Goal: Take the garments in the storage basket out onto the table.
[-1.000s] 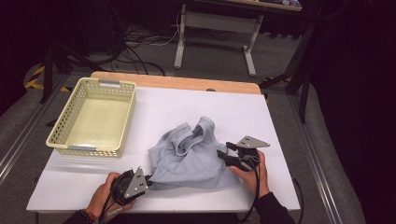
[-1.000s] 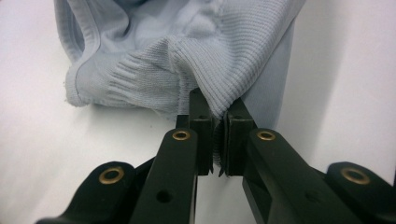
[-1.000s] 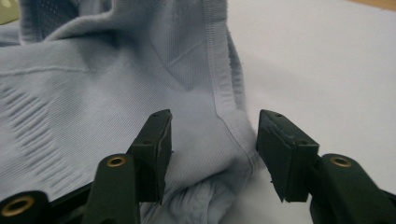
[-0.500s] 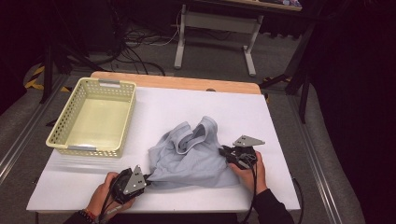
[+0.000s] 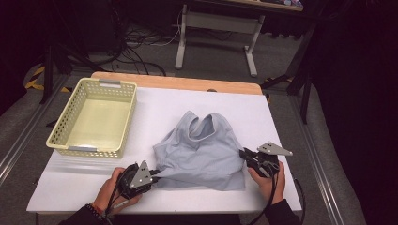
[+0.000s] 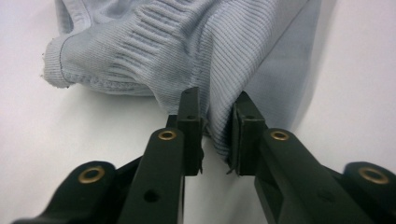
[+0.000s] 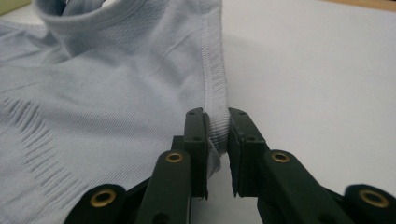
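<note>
A light blue ribbed top (image 5: 202, 150) lies spread on the white table (image 5: 155, 108), neckline toward the far side. My left gripper (image 5: 155, 172) is at its near left corner. Its jaws have just been opening, and a fold of the cloth (image 6: 233, 51) sits loosely between the parted pads of the left gripper (image 6: 216, 100). My right gripper (image 5: 242, 153) is at the top's right edge. Its jaws have just been closing, and the right gripper (image 7: 215, 116) now pinches the stitched side seam of the top (image 7: 116, 93).
An empty pale yellow plastic basket (image 5: 70, 144) stands at the table's left. A wooden strip (image 5: 187, 83) runs along the table's far edge. Beyond the table are a dark floor, cables and a metal stand (image 5: 216, 28).
My right gripper moved to the right with the seam and drew the top out wider and flatter. My left gripper stayed in place at the near left corner.
</note>
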Tool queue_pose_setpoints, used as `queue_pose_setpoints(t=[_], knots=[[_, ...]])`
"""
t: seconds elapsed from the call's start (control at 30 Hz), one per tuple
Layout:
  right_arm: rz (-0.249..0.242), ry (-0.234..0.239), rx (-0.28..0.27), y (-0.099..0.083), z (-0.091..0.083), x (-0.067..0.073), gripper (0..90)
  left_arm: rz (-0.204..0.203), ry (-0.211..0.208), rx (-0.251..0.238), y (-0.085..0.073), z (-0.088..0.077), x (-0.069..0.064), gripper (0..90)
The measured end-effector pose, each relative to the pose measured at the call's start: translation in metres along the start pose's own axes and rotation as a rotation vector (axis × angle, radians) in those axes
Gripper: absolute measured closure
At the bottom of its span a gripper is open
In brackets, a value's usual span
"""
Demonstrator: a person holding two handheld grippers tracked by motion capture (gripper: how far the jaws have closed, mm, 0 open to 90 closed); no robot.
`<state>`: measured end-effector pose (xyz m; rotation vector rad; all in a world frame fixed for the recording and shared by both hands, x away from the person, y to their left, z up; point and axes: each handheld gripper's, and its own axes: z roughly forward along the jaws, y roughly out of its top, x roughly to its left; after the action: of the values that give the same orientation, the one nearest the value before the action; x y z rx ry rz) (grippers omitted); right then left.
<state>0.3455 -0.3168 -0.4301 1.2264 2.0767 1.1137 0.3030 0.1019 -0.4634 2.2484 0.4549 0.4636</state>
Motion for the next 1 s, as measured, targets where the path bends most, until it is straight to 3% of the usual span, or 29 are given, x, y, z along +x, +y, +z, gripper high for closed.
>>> queue_pose_setpoints(t=[0.33, 0.57, 0.67, 0.8, 0.9, 1.0], knots=[[0.0, -0.04, 0.007, -0.007, 0.0, -0.003, 71.9, 0.005, -0.025, -0.103, 0.007, -0.021, -0.001, 61.9], [-0.001, -0.029, -0.039, -0.005, -0.004, -0.005, 64.1, -0.019, -0.028, -0.171, 0.012, -0.035, 0.001, 48.3], [-0.01, -0.024, -0.045, -0.006, -0.003, -0.004, 58.9, -0.047, 0.003, -0.177, 0.013, -0.033, 0.002, 42.3], [-0.015, -0.014, -0.065, -0.005, 0.0, -0.003, 54.0, -0.079, 0.04, -0.128, 0.017, -0.016, 0.007, 36.3], [-0.025, -0.011, -0.085, 0.0, 0.001, -0.001, 53.8, -0.116, 0.057, -0.075, 0.02, 0.005, 0.019, 36.5], [-0.022, 0.008, -0.116, 0.009, 0.003, -0.004, 53.1, -0.133, 0.081, -0.056, 0.024, 0.016, 0.028, 38.1]])
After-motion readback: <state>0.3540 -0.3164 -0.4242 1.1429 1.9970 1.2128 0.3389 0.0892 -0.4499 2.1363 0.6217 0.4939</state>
